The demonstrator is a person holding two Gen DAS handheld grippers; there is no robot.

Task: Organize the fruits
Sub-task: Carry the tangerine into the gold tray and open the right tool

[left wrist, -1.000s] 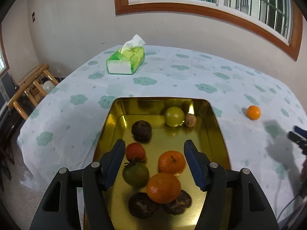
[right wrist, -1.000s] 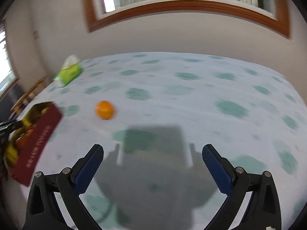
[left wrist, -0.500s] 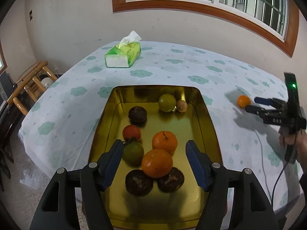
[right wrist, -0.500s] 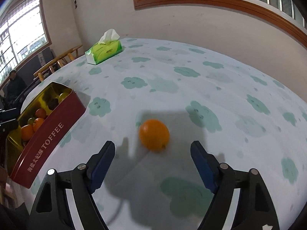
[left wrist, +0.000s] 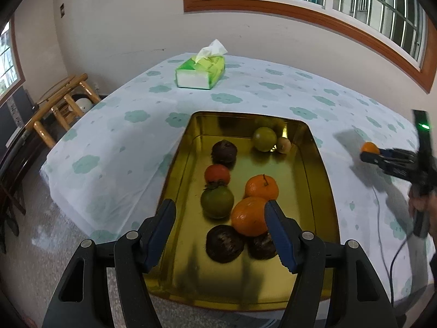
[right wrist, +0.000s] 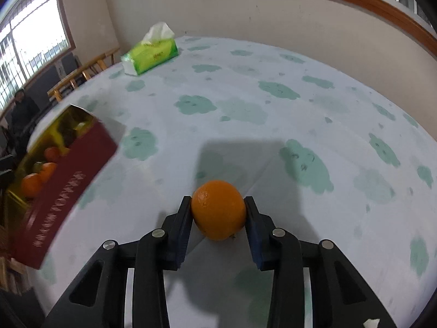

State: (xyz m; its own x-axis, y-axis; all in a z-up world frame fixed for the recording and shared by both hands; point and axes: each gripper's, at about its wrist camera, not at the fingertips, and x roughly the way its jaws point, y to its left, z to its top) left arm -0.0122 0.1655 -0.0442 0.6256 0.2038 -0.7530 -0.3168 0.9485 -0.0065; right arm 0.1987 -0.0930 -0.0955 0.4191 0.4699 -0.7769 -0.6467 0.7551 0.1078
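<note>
- Claw on the right (right wrist: 218,213): its jaws are closing, and both pads already press the sides of the loose orange (right wrist: 218,209), low in the middle of the right wrist view. The fruit looks to be at or just above the cloth; I cannot tell whether it has left it.
- Claw on the left (left wrist: 220,231): spread about halfway and holding nothing, it hangs over the near end of the gold tin (left wrist: 322,164) in the lower middle of the left wrist view, its pads framing fruit that lies below them.
- Tin contents: 8 pieces are in the left wrist view, namely 2 oranges (left wrist: 261,187), 3 dark brown fruits (left wrist: 224,151), 1 red fruit (left wrist: 217,173), 2 green fruits (left wrist: 217,201), plus a small tan one (left wrist: 284,144) at the far end, which makes 9.
- Same tin from the right wrist view: it sits at the left edge, its red side lettered, blurred.
- Table (right wrist: 245,104): its cloud-print cloth carries only a green tissue box (right wrist: 150,53) at the upper left, well apart from the fruit.
- Progress, as I judge it: most fruit is already in the tin; the gripped orange seems the last piece outside it.
- Left to do: lift that orange, carry it toward the left of the frame, and set it in a free spot in the tin.
</note>
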